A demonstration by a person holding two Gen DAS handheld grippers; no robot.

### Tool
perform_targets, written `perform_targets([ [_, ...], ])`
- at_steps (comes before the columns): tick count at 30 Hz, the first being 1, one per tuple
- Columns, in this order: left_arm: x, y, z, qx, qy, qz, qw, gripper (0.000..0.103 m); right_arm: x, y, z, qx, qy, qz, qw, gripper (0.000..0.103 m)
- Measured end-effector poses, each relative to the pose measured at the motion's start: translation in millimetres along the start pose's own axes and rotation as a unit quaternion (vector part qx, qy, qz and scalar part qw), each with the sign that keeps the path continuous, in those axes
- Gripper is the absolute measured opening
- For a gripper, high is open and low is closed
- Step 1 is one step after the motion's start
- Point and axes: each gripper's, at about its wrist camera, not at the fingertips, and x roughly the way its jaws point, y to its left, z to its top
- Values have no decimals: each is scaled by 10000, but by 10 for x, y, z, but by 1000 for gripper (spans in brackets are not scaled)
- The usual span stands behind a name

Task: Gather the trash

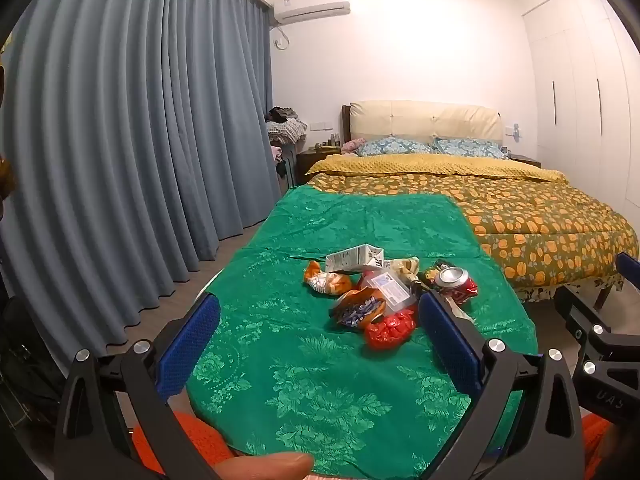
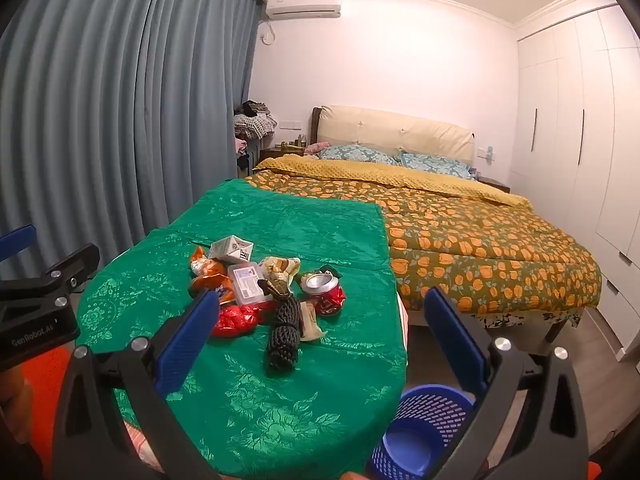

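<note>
Left gripper (image 1: 320, 340) and right gripper (image 2: 322, 340) hover with jaws wide, holding nothing. Trash pile (image 2: 264, 292) sits on the green tabletop (image 2: 280, 400); blue basket (image 2: 424, 432) stands at five o'clock.

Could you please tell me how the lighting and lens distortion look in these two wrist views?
Left wrist: strong fisheye bends the curtain, and the back wall is washed out by bright light. Right wrist: the same curving, dark vignette in the corners, and the trash pile and basket are evenly lit and sharp.
</note>
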Motion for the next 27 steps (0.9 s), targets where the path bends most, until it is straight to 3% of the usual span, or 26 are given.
perform_targets([
  [27,3,4,3,-45,48,-34,10000,99,4,14,1,2,22,-2,10000,99],
])
